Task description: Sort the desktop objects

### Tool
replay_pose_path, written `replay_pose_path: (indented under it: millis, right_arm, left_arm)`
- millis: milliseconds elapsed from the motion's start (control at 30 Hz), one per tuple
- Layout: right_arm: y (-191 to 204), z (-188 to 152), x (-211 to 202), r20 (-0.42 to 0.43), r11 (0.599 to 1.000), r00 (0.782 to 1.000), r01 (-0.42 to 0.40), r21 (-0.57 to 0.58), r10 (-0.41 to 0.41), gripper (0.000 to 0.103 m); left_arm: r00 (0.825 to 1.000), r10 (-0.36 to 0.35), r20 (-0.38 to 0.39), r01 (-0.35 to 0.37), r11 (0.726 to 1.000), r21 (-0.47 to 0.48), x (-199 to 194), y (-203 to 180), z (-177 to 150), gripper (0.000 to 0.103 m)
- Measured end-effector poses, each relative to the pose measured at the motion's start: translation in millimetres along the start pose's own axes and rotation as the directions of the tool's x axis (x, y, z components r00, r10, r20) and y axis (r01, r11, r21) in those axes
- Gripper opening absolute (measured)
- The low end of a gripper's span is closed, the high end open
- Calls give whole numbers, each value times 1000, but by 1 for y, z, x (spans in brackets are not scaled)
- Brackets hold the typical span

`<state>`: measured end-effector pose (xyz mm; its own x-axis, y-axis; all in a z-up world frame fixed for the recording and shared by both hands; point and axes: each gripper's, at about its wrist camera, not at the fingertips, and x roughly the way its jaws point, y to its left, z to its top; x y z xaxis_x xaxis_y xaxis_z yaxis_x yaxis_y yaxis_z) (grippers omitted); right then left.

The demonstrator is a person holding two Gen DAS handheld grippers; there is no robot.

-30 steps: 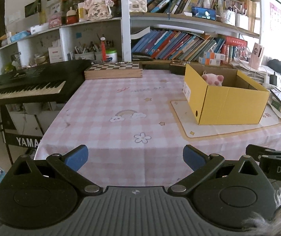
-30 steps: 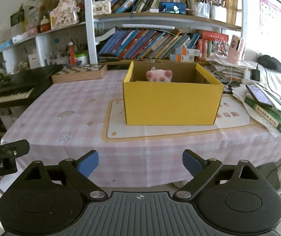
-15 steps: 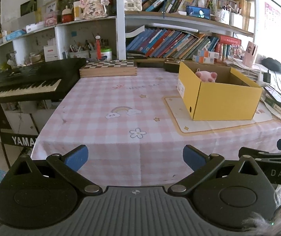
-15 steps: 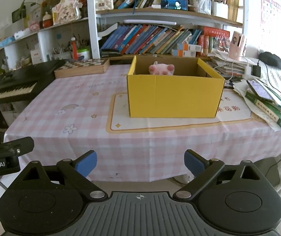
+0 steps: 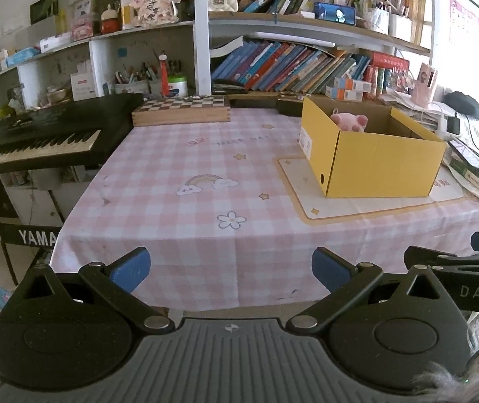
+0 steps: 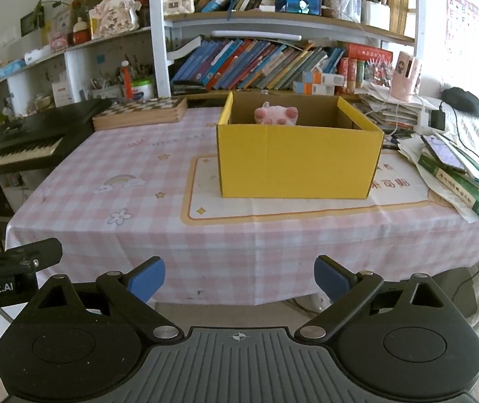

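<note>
Pink plush pig point(image 6: 275, 115) sits inside the yellow cardboard box point(image 6: 298, 164) at frame centre; both left tongs point(image 5: 231, 268) and right tongs point(image 6: 239, 277) hover level before the surface point(image 6: 145, 181), wide open, holding nothing.

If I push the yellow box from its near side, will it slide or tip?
The box probably slides: it is low, wide cardboard sitting flat on a smooth mat. It looks light, with only a plush pig visible inside.
</note>
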<state>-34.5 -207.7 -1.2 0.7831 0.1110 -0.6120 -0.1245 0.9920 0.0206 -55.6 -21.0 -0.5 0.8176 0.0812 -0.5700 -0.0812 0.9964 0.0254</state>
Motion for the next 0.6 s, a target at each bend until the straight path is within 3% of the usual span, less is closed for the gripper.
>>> replay_pose_path:
  millis: [600]
  right_arm:
    - [-2, 0, 2, -5, 1000, 1000, 0, -1, 0, 98]
  left_arm:
    - [1000, -8, -10, 8, 1000, 1, 3, -1, 0, 103]
